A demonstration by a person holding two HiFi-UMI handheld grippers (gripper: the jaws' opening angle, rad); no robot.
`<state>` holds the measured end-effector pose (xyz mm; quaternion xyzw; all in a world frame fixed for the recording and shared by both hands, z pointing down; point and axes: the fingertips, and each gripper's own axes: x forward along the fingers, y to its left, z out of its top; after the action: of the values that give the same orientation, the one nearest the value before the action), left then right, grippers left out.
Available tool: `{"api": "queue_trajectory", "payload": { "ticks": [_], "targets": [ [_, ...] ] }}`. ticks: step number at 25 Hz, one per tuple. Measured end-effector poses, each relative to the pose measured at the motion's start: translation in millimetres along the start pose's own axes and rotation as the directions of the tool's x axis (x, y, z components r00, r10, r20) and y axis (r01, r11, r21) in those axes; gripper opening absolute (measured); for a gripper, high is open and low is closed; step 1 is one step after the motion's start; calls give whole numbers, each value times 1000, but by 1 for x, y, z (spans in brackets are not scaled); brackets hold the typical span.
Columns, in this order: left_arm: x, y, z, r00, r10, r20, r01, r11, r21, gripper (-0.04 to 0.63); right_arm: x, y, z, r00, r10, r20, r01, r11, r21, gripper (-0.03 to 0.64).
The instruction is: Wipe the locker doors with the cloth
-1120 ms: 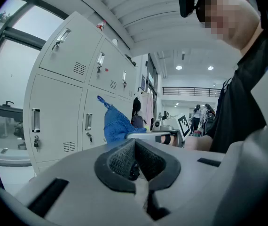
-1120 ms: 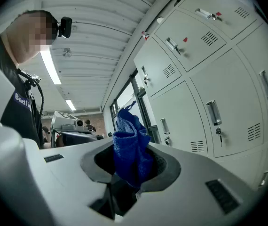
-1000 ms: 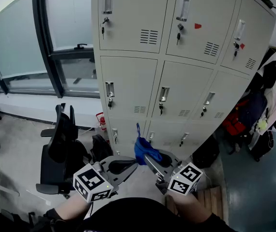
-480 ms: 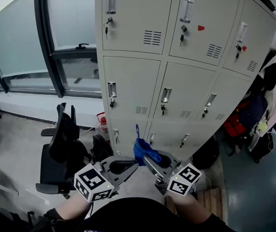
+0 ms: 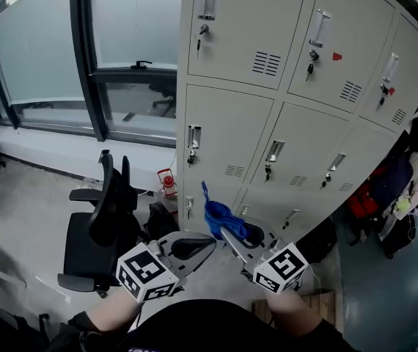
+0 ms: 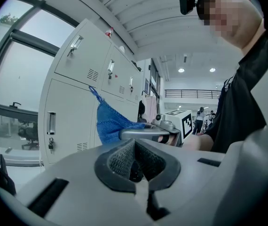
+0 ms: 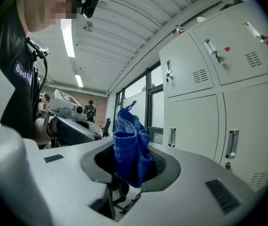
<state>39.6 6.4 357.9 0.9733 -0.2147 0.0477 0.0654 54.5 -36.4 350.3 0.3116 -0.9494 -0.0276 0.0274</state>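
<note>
A tall bank of pale grey lockers point(image 5: 282, 108) stands ahead of both grippers and rises well above them. Its doors are set in rows, each with an upright handle, a lock below it and a small vent. None of the doors touches either gripper. A large window point(image 5: 40, 57) with dark frames fills the wall beyond and to the left of the left gripper. The grey floor point(image 5: 26, 218) lies far beneath both grippers. A black office chair point(image 5: 103, 222) stands on it, to the left of the left gripper and nearer the window. Dark and pink clothing point(image 5: 407, 160) hangs off to the right of the right gripper, past the end of the lockers.

The left gripper point(image 5: 200, 245) is held low, just beside the right one, its tips pointing toward the lockers. In the left gripper view its jaws point(image 6: 136, 166) are clenched together with nothing between the pads. The right gripper point(image 5: 232, 235) angles up and to the left. It is grasping the blue cloth point(image 5: 218, 217).

The cloth sits bunched between the right gripper's jaws point(image 7: 131, 166) and rises above them in folds, a thin loop sticking up at its top point(image 7: 130, 145). It hangs in the air short of the locker doors, just above and to the right of the left gripper's tips.

A small red marker point(image 5: 336, 56) shows on one upper door, far above the right gripper.
</note>
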Motion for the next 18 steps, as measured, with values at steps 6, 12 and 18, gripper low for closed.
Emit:
{"api": "queue_trajectory", "payload": {
  "ticks": [6, 12, 18],
  "targets": [
    [-33, 33, 2, 1000, 0, 24, 0, 1000, -10, 8, 43, 11, 8, 1000, -20, -21, 18, 997, -70, 103],
    [-38, 64, 7, 999, -2, 44, 3, 1000, -15, 8, 75, -5, 24, 999, -48, -21, 43, 985, -167, 103],
    [-6, 95, 25, 998, 30, 62, -30, 1000, 2, 8, 105, -67, 61, 995, -96, -18, 75, 871, -486, 103]
  ]
}}
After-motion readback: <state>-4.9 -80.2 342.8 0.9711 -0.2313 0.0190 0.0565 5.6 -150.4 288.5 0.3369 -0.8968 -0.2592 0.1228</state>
